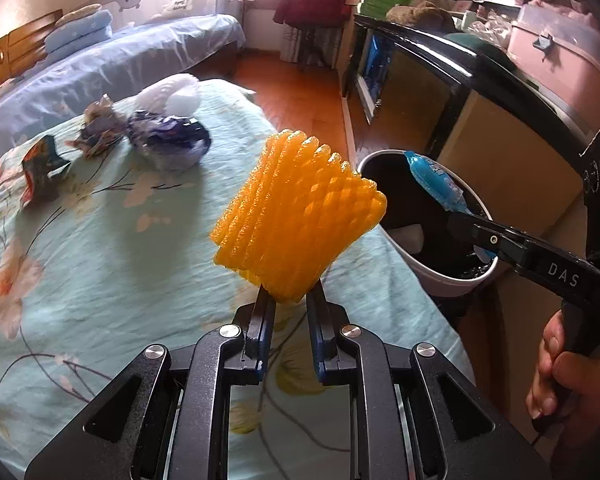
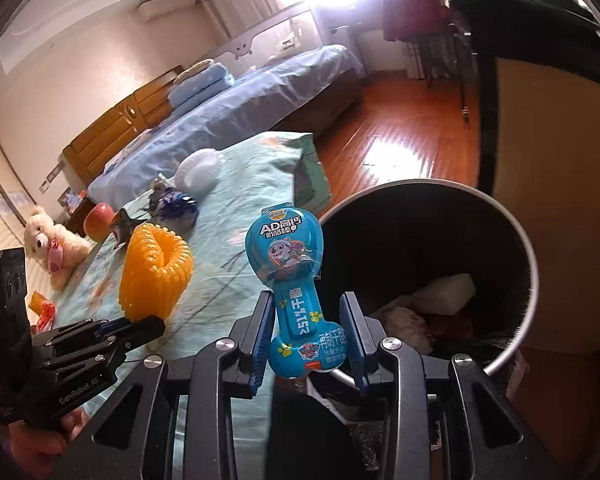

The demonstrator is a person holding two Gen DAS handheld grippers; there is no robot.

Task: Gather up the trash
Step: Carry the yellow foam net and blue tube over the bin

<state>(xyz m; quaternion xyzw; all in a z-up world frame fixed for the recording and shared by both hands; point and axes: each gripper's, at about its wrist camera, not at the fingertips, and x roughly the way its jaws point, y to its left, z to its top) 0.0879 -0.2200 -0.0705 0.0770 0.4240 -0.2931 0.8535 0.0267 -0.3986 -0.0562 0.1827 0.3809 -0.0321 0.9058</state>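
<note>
Orange foam net [image 1: 298,216] is sitting pinched in the left gripper [image 1: 289,300], hanging above the bed [image 1: 100,240]. Beside it, the right gripper [image 2: 307,320] is clamping a blue wrapper [image 2: 292,276] over the rim of the bin [image 2: 528,264], while more wrappers [image 1: 164,140] are lying on the bed.

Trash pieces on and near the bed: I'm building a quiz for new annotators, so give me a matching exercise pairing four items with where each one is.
Items:
1. orange foam net
2. blue snack wrapper
3. white foam net
4. white crumpled piece

Places:
A. lying on the floral bedspread
B. inside the trash bin
C. held by the left gripper
D. between the fingers of the right gripper, at the bin's rim

Pairs: 1-C, 2-D, 3-A, 4-B
</note>
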